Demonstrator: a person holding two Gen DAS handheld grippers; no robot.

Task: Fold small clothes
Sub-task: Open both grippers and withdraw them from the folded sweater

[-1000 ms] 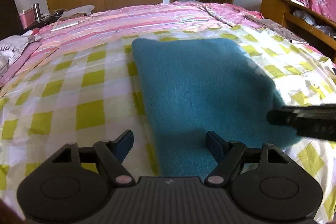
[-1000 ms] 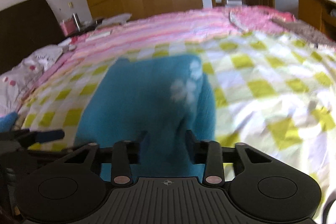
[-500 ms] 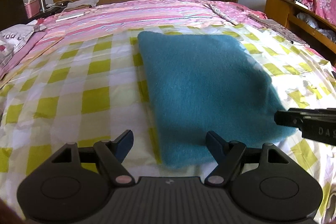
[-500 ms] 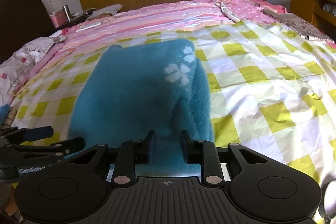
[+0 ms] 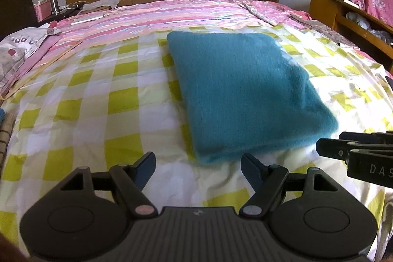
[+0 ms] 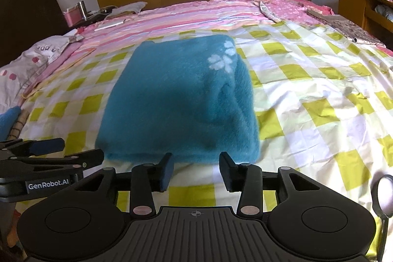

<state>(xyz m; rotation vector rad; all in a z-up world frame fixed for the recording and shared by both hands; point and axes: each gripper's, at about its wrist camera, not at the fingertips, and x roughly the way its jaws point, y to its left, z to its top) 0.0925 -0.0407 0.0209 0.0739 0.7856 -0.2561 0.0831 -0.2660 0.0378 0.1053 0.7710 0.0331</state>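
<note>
On the left, the left gripper (image 5: 198,167) is held wide apart and empty, just short of the near edge of the folded teal garment (image 5: 243,92), which lies flat on the checked sheet (image 5: 81,100). On the right, the right gripper (image 6: 195,170) is opening, nothing between its jaws.

Teal garment (image 6: 176,100), yellow-checked sheet (image 6: 307,80)

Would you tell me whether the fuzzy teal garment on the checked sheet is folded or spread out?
Folded: the fuzzy teal garment lies as a compact rectangle with doubled layers along its right edge, free of both tongs.
</note>
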